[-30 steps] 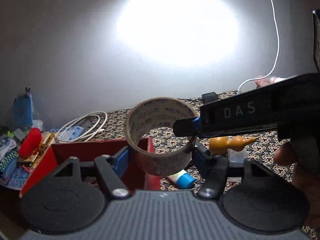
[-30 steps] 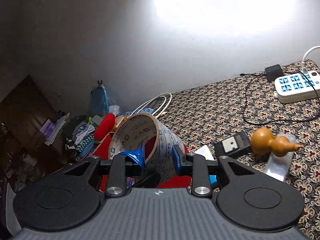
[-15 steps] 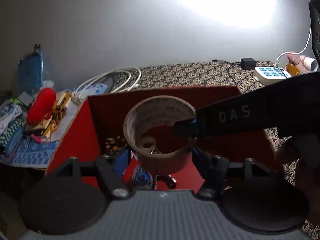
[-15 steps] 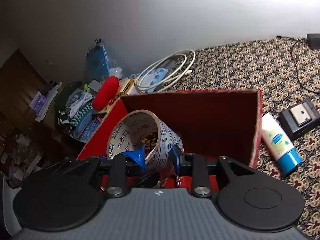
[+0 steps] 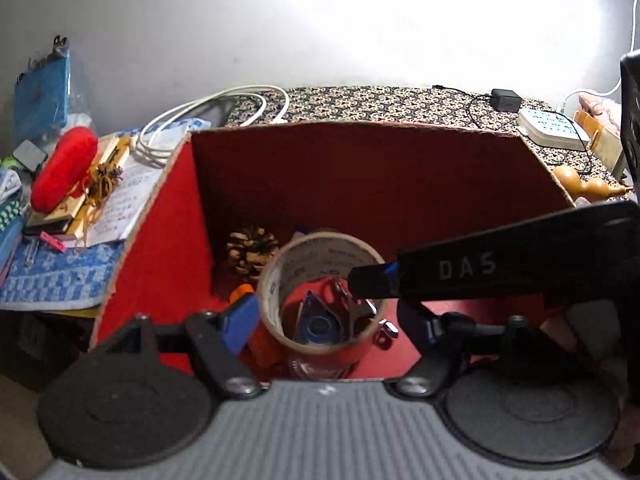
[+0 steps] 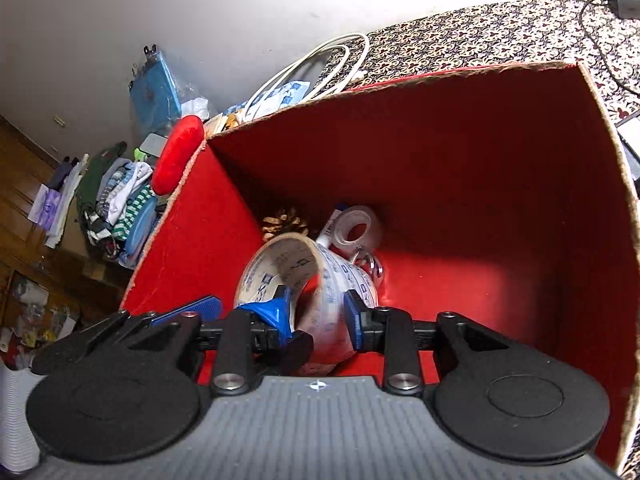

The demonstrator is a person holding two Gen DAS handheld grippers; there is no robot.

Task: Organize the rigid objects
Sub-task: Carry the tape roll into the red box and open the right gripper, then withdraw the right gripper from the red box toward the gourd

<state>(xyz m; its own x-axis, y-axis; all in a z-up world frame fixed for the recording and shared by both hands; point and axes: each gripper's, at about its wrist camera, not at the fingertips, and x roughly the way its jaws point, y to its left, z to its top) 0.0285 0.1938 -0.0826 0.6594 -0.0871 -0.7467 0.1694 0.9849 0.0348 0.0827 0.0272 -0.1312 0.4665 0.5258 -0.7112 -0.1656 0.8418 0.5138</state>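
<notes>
Red box (image 5: 360,176) holding pine cone (image 5: 252,250), left gripper (image 5: 324,320) spread around tape roll (image 5: 320,292), right gripper (image 6: 316,312) pinching its wall.

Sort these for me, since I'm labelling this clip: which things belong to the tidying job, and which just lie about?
Job: tape roll; red box; pine cone and small clear tape roll already inside it; perhaps the gourd, not yet boxed.

Lying about: white cable; power strip; black adapter; red cushion.
</notes>
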